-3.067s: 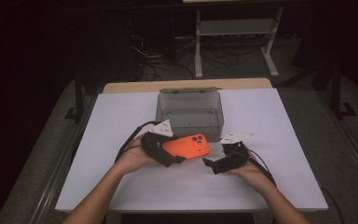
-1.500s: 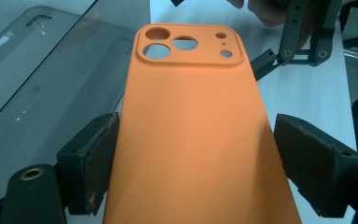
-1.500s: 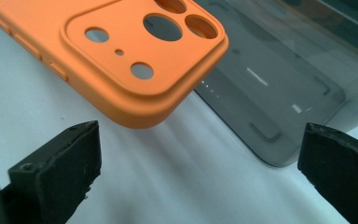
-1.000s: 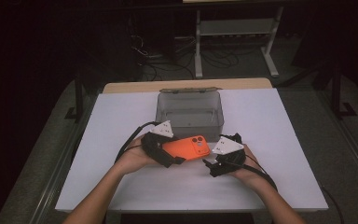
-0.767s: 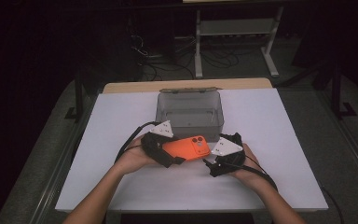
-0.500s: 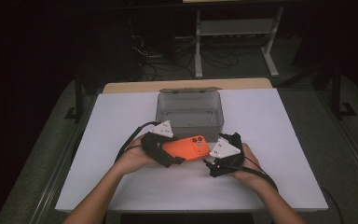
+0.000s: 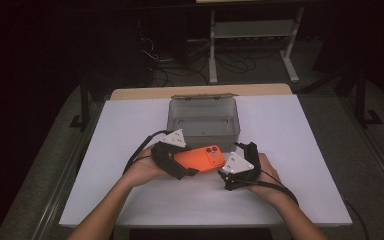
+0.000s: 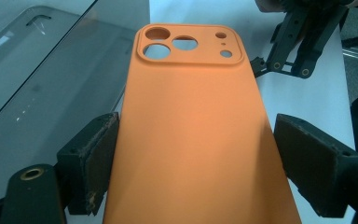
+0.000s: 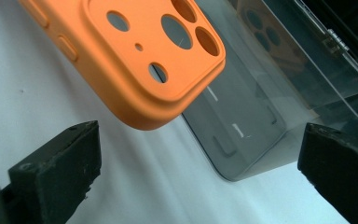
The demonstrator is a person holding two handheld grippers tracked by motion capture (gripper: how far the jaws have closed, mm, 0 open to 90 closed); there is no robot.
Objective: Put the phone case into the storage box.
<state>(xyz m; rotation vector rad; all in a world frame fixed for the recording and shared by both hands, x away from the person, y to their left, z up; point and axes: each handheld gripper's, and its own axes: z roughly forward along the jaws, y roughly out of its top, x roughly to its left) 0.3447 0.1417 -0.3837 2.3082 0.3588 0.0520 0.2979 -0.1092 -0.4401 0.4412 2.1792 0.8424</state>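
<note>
Left claw (image 7: 182, 167) clamps phone case (image 7: 200, 159) | right claw (image 7: 240, 162) nearer (jaws apart)

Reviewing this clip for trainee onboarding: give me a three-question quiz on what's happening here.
1. Which gripper holds the case?
2. True or false: the right gripper has its fingers shut on the case.
3. What stands just behind the case on the table: A) a clear box, B) a mug, C) a book?

Key:
1. The left gripper, clamping its sides.
2. False; its fingers stand wide, with the case's camera end ahead of them.
3. A, the box.
</note>
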